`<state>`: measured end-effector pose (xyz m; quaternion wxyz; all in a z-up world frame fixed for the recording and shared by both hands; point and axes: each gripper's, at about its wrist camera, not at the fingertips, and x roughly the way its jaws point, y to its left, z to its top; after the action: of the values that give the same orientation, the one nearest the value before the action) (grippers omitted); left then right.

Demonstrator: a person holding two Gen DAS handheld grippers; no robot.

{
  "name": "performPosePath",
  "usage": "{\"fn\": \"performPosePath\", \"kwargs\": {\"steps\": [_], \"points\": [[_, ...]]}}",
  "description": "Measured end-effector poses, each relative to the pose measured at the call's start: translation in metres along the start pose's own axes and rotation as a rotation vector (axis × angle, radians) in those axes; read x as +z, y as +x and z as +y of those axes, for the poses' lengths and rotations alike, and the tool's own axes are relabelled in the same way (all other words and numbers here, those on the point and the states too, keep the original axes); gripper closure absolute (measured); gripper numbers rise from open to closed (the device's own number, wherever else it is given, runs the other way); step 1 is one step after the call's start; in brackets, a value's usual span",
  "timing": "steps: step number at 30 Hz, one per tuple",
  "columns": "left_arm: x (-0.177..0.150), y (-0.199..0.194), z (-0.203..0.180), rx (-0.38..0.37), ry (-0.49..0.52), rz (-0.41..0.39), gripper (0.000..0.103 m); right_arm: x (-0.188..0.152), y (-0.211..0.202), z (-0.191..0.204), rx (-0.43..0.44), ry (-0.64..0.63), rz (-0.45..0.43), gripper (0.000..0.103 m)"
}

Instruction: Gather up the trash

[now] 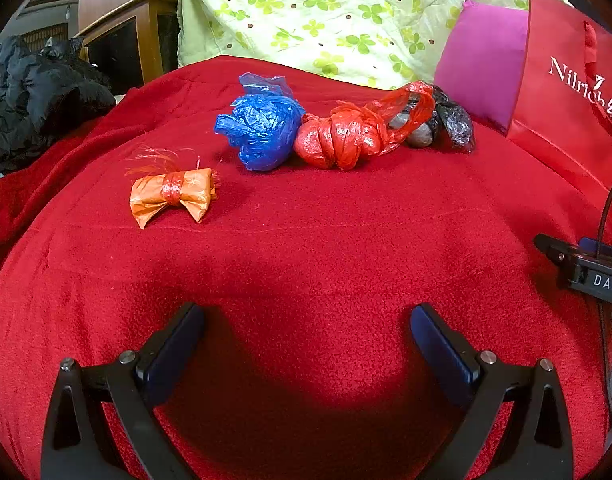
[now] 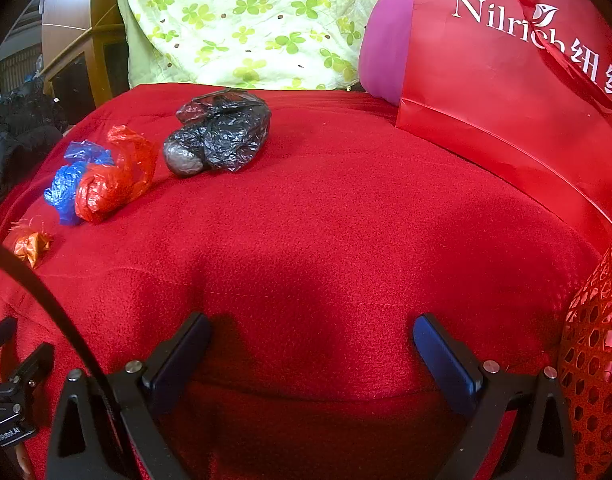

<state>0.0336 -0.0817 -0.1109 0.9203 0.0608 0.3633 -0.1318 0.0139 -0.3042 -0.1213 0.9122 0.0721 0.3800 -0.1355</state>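
Observation:
Several knotted plastic bags lie on a red blanket (image 1: pixel 306 248). An orange bundle (image 1: pixel 172 196) is nearest on the left, then a blue bag (image 1: pixel 262 124), a red bag (image 1: pixel 346 136) and a black bag (image 1: pixel 452 122) in a row farther back. The right wrist view shows the black bag (image 2: pixel 222 134), red bag (image 2: pixel 112 178), blue bag (image 2: pixel 64 188) and orange bundle (image 2: pixel 30 244) off to the left. My left gripper (image 1: pixel 306 320) is open over bare blanket, short of the bags. My right gripper (image 2: pixel 312 330) is open too, with nothing between its fingers.
A red paper gift bag (image 2: pixel 502 60) stands at the right with a magenta cushion (image 1: pixel 482 60) behind it. A red mesh basket (image 2: pixel 594 360) is at the near right. A green floral quilt (image 1: pixel 326 12) lies behind, and a black jacket (image 1: pixel 34 96) at far left.

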Motion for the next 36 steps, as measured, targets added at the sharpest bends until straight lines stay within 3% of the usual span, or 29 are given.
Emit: {"fn": "performPosePath", "kwargs": {"steps": [18,30,36], "points": [[0.000,0.000,0.002,-0.002,-0.005,0.003,0.000,-0.001,0.000,0.000,0.000,0.000,-0.001,0.000],[0.004,-0.005,0.001,-0.008,-0.049,0.047,0.000,0.000,0.001,0.001,-0.007,-0.002,-0.002,0.000],[0.013,-0.016,0.014,-0.038,-0.105,0.036,0.000,0.004,0.001,0.002,-0.029,0.022,0.058,0.001]]}}
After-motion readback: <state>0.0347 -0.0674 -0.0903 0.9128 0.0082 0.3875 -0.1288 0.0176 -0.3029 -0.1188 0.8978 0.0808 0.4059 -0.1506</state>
